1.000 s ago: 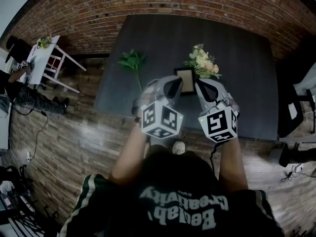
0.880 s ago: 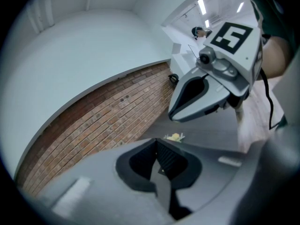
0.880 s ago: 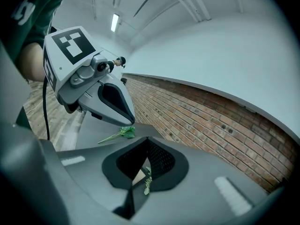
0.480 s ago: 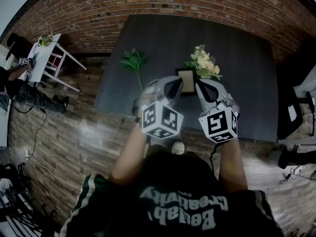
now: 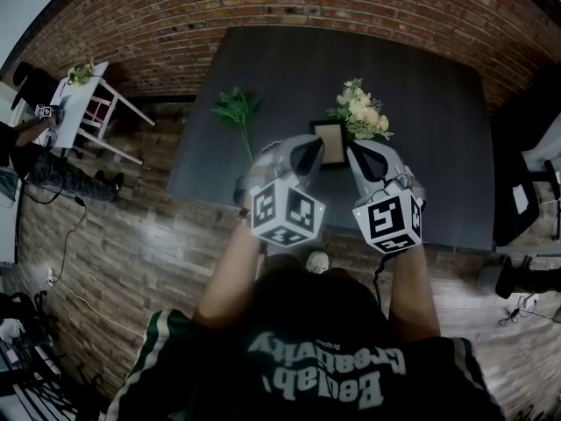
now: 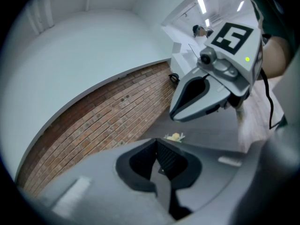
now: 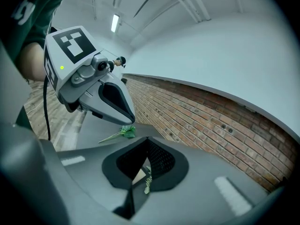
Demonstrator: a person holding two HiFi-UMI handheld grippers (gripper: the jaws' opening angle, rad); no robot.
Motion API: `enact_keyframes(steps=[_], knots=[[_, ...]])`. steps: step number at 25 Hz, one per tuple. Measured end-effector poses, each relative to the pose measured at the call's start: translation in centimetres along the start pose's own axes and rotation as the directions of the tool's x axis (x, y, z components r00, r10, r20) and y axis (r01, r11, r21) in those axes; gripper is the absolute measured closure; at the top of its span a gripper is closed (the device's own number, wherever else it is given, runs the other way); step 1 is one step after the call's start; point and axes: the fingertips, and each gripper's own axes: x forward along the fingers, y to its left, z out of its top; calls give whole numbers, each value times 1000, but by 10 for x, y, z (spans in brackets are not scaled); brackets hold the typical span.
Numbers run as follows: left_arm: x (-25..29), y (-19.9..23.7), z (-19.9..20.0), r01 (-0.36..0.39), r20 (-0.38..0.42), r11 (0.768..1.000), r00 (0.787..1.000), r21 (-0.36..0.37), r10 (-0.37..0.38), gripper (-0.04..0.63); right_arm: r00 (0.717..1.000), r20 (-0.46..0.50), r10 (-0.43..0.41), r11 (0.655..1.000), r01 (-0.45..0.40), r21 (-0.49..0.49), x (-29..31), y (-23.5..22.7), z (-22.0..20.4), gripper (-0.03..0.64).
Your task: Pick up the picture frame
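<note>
A small dark picture frame [image 5: 330, 138] lies on the dark grey table [image 5: 421, 165], just in front of both grippers. A bouquet of pale flowers [image 5: 360, 112] rests against its far right corner. My left gripper [image 5: 312, 142] hovers at the frame's near left side, shut and empty. The right gripper [image 5: 356, 149] hangs at the near right side, its jaws also together with nothing held. In the right gripper view a sliver of the frame [image 7: 139, 174] and a flower stem [image 7: 148, 180] show through the slit below the right gripper [image 7: 147, 142]. The left gripper [image 6: 158, 145] faces the flowers [image 6: 174, 136].
A green leafy sprig [image 5: 235, 108] lies on the table's left part. The table's near edge [image 5: 263, 207] runs under my hands. A brick wall [image 5: 289, 7] backs the table. A white side table [image 5: 88, 103] and a seated person [image 5: 31, 160] are far left.
</note>
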Motion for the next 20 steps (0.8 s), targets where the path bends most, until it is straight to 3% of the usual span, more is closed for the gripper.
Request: enact_keyframes(steps=[20], knots=[[1,-6,3,18,-4,1000,1000,17,-18,592,1000,1,-16,999,16,36,-6,-4,-5,611]])
